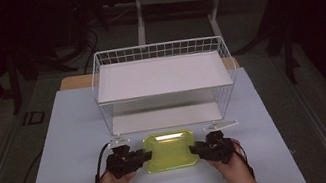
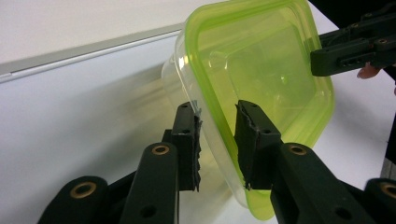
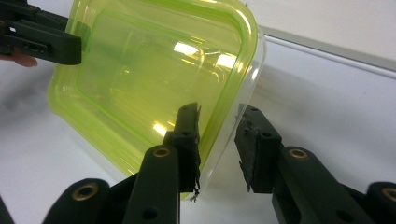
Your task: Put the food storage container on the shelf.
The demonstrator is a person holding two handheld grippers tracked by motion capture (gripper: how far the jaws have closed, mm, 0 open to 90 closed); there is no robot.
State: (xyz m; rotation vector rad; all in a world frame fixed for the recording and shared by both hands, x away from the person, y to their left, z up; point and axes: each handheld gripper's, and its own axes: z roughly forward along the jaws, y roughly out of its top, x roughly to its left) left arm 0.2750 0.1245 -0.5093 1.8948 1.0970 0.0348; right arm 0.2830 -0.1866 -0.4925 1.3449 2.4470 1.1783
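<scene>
A square clear container with a lime-green lid [image 1: 170, 150] lies flat on the white table, near the front edge. My left gripper [image 1: 143, 157] is at its left side and my right gripper [image 1: 195, 149] at its right side. In the left gripper view the left gripper [image 2: 217, 112] is open, its jaws straddling the rim of the container [image 2: 261, 70]. The right gripper view shows the same for the right gripper [image 3: 219, 114]: the rim of the container [image 3: 140, 79] passes between the jaws, with a gap on the right jaw's side.
A white wire rack [image 1: 163, 76] with two shelves stands just behind the container, its open front facing me. Bare white table [image 1: 70, 153] lies to the left and right. Dark floor and furniture legs surround the table.
</scene>
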